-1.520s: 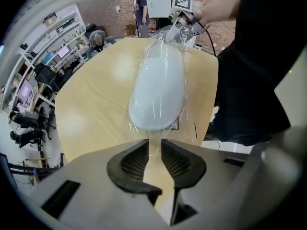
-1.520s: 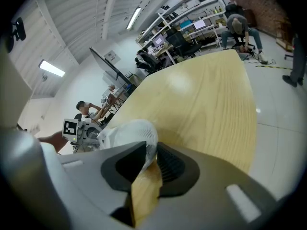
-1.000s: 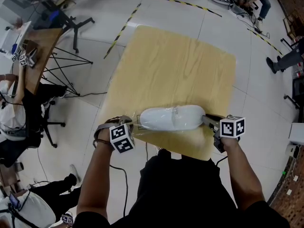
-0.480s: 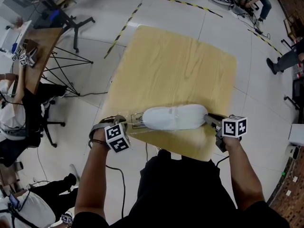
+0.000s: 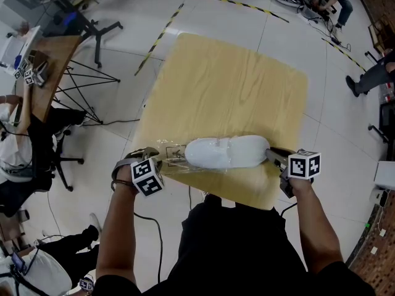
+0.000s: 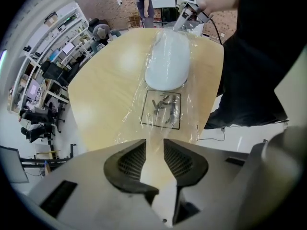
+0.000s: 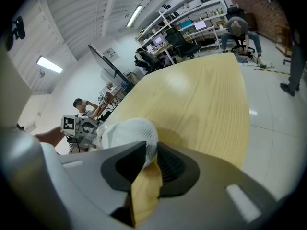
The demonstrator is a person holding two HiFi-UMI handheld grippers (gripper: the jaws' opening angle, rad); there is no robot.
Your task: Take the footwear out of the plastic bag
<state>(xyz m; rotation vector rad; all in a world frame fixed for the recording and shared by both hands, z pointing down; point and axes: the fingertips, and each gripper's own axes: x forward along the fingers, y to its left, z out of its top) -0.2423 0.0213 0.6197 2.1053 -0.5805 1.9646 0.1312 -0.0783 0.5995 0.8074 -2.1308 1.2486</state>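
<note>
A white shoe (image 5: 227,152) lies on its side near the front edge of the wooden table (image 5: 228,85), wrapped in a clear plastic bag (image 5: 174,157) whose flat end stretches out to the left. In the left gripper view the bag's printed square (image 6: 162,109) lies between the shoe (image 6: 168,63) and my left gripper (image 6: 154,145). Its jaws have just been opening and nothing is pressed between them. The left gripper (image 5: 159,160) hangs over the table's left front corner. My right gripper (image 5: 271,156) is shut on the shoe's right end (image 7: 129,135), seen between its pads (image 7: 170,164).
The table's front edge runs close under both grippers, with my body right behind it. Bare wood stretches beyond the shoe. A tripod (image 5: 86,85) and a second desk (image 5: 46,60) stand on the floor to the left, and seated people are at the room's edges.
The left gripper has slid left, away from the shoe, and the bag's flat end now lies drawn out on the table. The right gripper and shoe have stayed put.
</note>
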